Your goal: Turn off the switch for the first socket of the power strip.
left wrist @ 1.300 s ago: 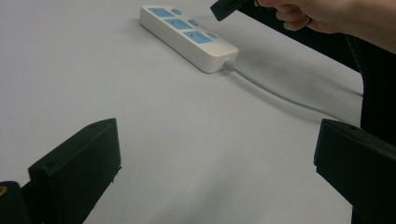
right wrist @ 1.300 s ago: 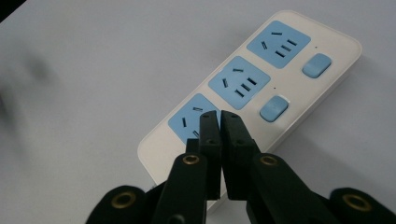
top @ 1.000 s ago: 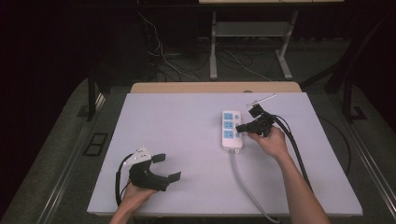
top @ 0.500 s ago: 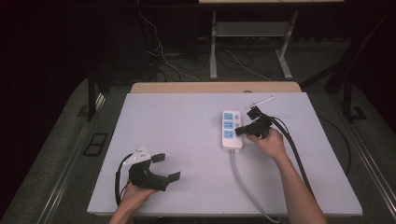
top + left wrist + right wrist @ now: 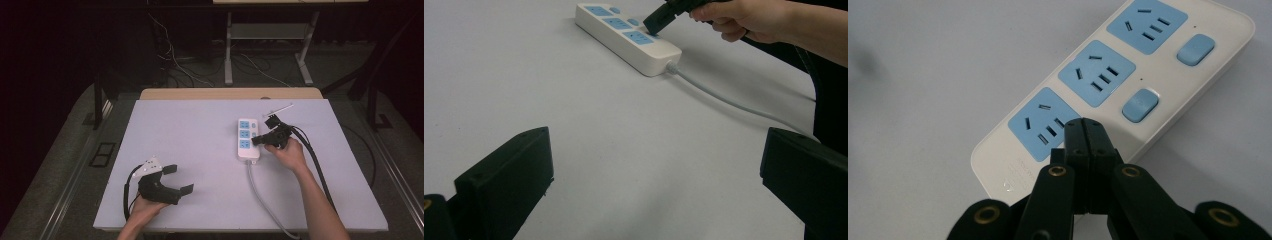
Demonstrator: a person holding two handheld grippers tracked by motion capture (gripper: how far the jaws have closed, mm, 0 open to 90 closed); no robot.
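— White desk point(image 5: 200, 130): what is seen on it?
— A power strip point(image 5: 246, 139) at right; the right gripper point(image 5: 1084, 125), jaws closed together, is pressed there. The left gripper point(image 5: 179, 179) is held wide apart.

White power strip point(image 5: 247, 139) sits toward the table's right half, its three socket faces point(image 5: 1097, 73) sky blue, each with dark slots. Beside the sockets, small rounded switches point(image 5: 1140, 105) in the same blue. A pale grey cable point(image 5: 262, 195) runs from the strip toward the near edge. The table point(image 5: 200, 130) wears a flat pale lavender-grey top, no pattern, with a tan wooden strip along its far edge. Right gripper point(image 5: 1084, 131) is matte black with brass-coloured screw heads. Left gripper point(image 5: 175, 179), near the left near corner, is black too, carrying a light grey plate point(image 5: 149, 165). Black cables point(image 5: 312, 160) trail along the right side.
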